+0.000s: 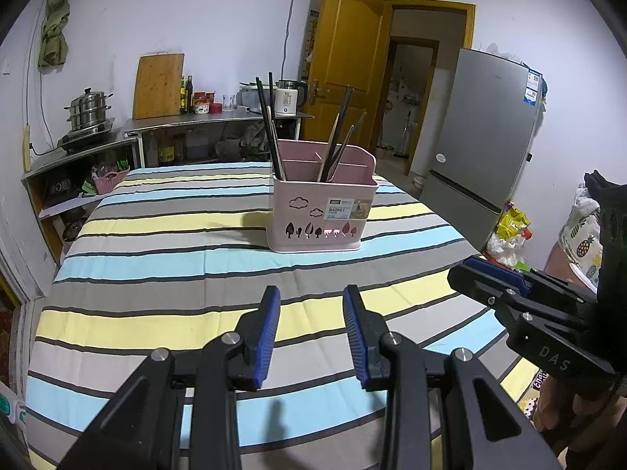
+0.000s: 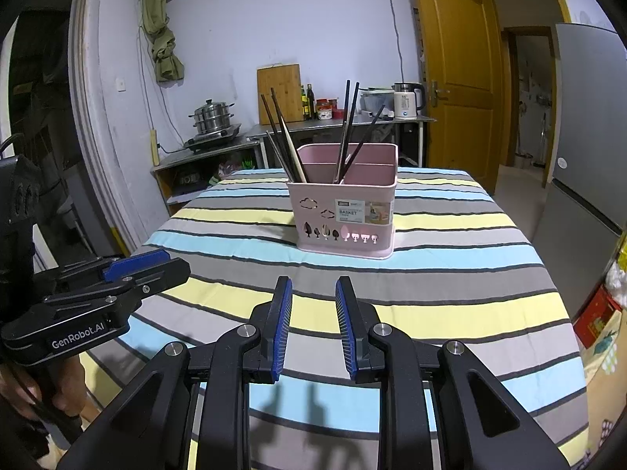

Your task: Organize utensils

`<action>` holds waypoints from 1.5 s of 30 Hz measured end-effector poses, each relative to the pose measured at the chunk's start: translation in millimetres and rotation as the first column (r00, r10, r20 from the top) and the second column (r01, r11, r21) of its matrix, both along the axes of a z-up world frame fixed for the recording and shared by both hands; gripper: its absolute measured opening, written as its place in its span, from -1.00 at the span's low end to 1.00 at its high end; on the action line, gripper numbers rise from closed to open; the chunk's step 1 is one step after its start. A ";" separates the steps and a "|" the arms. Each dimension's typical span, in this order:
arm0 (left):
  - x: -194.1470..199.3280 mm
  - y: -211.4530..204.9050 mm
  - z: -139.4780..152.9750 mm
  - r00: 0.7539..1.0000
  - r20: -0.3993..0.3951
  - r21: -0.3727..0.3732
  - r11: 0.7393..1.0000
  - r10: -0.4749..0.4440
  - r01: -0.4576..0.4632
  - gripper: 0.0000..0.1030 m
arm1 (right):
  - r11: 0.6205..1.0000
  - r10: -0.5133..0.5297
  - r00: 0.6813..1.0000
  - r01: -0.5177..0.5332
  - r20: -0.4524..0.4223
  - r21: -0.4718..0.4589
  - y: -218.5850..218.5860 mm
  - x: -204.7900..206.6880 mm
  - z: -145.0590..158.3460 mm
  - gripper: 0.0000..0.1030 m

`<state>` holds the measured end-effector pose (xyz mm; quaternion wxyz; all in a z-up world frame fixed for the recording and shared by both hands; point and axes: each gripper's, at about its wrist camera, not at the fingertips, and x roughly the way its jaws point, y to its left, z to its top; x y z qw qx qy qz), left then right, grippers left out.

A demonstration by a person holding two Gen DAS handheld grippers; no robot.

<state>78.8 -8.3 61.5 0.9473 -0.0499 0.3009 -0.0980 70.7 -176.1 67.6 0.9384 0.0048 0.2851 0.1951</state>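
Both your tongs hang empty over the striped tabletop (image 1: 164, 235): left tongs (image 1: 311, 327) apart with nothing between the pads, right tongs (image 2: 313, 323) the same. The pink basket (image 2: 345, 211) stands at twelve o'clock from each, well apart from the tips, with chopsticks (image 2: 288, 145) leaning in its left compartment and more (image 2: 350, 129) in the middle one. No loose utensil shows on the cloth, so you look to be between steps, or done. Any next move means reaching forward to the sticks and pinching one above the rim.
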 end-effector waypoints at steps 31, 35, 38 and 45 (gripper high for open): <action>-6.5 -4.5 -6.4 1.000 0.028 0.000 1.000 0.006 -0.006 -0.32 | 1.000 0.001 1.000 -0.001 0.025 0.020 -3.4 -5.9 0.0 -0.54; -7.0 -4.8 -6.2 1.000 0.026 -0.001 1.000 0.007 -0.007 -0.32 | 1.000 0.004 1.000 -0.004 0.022 0.020 -2.9 -6.6 0.0 -0.54; -7.0 -4.3 -6.3 1.000 0.026 -0.002 1.000 0.008 -0.008 -0.32 | 1.000 0.003 1.000 -0.004 0.022 0.020 -2.8 -6.7 0.0 -0.54; -7.6 -4.5 -6.5 0.999 0.030 0.000 1.000 0.015 -0.015 -0.32 | 1.000 0.004 1.000 -0.005 0.022 0.021 -2.2 -7.4 -0.4 -0.54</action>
